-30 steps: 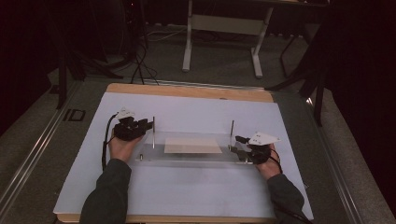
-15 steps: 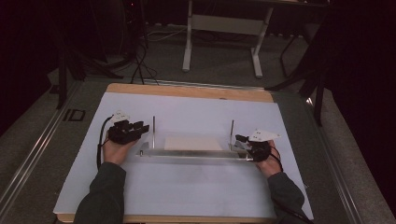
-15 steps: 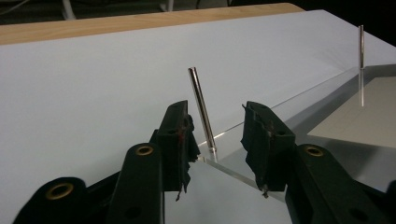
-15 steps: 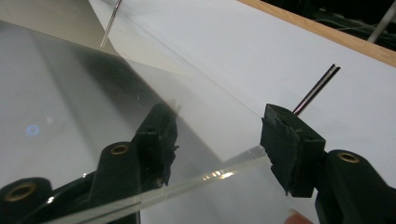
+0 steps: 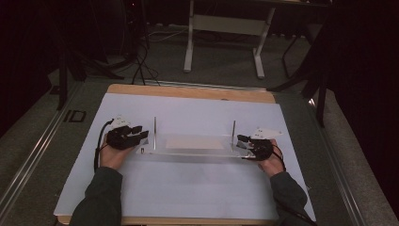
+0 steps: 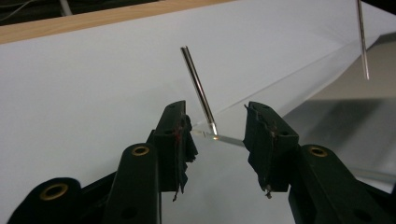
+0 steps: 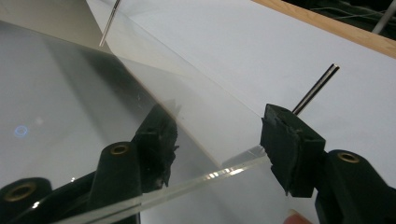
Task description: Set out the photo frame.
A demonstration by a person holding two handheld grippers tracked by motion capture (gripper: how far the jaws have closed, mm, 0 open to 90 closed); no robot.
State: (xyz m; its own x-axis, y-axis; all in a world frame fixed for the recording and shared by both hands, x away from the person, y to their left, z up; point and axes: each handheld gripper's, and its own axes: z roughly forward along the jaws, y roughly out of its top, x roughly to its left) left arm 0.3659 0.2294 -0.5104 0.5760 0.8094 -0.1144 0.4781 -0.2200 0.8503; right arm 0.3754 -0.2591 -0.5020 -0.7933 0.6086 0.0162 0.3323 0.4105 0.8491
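Clear plate (image 5: 193,151) lies flat on the paper sheet (image 5: 188,188) that covers the desk (image 5: 188,91), mid-width, nearer the person's edge. One upright pin (image 5: 154,126) stands at the plate's left end, a second pin (image 5: 233,129) at its right end. Left gripper (image 5: 143,136) sits at the plate's left end, right gripper (image 5: 241,141) at its right end, the plate between them.

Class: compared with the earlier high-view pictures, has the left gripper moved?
Yes. The left gripper has drawn back left from the left metal rod, its jaws having just been opening, with nothing gripped.
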